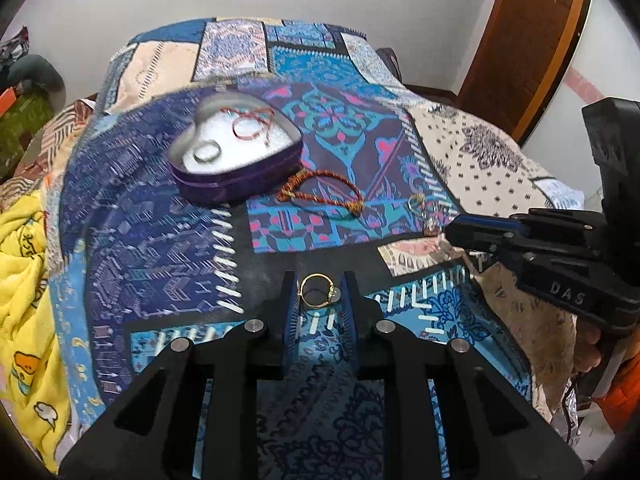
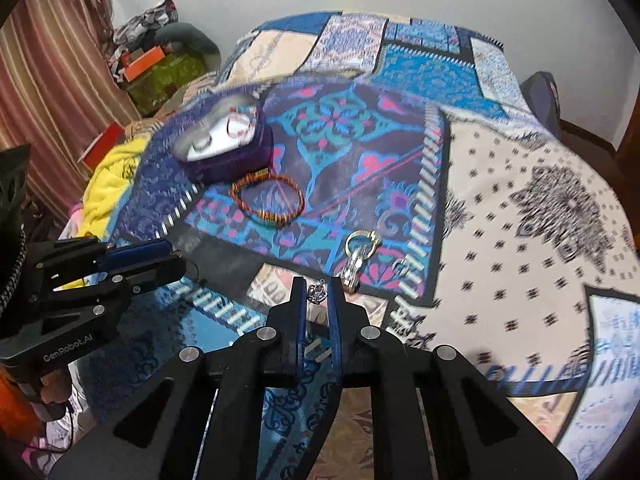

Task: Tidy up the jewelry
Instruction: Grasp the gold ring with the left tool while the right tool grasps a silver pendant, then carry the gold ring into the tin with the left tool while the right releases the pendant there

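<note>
My left gripper (image 1: 319, 294) has its ribbed blue fingers (image 1: 291, 312) drawn in narrow around a thin gold ring (image 1: 316, 290) with a small setting; the band stands upright between the pads, above the patchwork bedspread (image 1: 160, 240). My right gripper (image 2: 318, 296) is narrower yet, with a small silver crown-shaped ring (image 2: 316, 293) between its fingertips; I cannot tell whether the pads actually touch it.

The heart-shaped tin (image 1: 236, 152), purple on the outside with a bare metal rim and a white foam lining, sits open on the printed cotton further up the bed. Inside it lie a plain silver band (image 1: 207, 153) near the point of the heart and a thin red wire bangle (image 1: 248, 127) with loose string ends. Just beside the tin, on the cloth, is a braided red-and-orange thread bracelet (image 2: 267, 199).

Near my right fingertips rest a gold-toned ring (image 2: 360, 240) touching a chunky silver ring (image 2: 353, 270), and a small silver ring (image 2: 401, 267) lies a little apart from them. A yellow fleece blanket (image 1: 24, 288) is bunched at the bed's left edge.
</note>
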`<move>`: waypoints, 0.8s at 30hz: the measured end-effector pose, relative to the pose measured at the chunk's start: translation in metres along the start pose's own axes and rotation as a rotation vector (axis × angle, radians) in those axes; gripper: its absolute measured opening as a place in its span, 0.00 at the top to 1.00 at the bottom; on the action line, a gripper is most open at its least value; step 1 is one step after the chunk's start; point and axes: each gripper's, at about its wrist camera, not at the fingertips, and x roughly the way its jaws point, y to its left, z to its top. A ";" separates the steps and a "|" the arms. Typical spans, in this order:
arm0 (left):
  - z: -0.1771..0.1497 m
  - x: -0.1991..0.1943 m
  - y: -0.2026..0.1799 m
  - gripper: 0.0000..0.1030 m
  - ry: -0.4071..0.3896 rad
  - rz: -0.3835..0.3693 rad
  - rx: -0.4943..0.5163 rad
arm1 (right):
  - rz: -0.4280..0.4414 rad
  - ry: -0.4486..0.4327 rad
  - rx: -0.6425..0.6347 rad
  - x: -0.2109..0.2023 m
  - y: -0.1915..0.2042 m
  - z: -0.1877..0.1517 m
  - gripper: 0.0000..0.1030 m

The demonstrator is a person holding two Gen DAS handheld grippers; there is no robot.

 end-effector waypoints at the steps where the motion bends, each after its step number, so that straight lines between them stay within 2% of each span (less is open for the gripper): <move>1: 0.001 -0.003 0.001 0.81 -0.007 0.002 -0.001 | -0.002 -0.011 -0.001 -0.003 0.000 0.002 0.91; 13: 0.022 -0.047 0.015 0.80 -0.123 0.059 0.018 | -0.030 -0.154 -0.053 -0.044 0.014 0.039 0.91; 24: 0.042 -0.064 0.040 0.80 -0.199 0.108 0.005 | -0.012 -0.242 -0.108 -0.056 0.039 0.069 0.91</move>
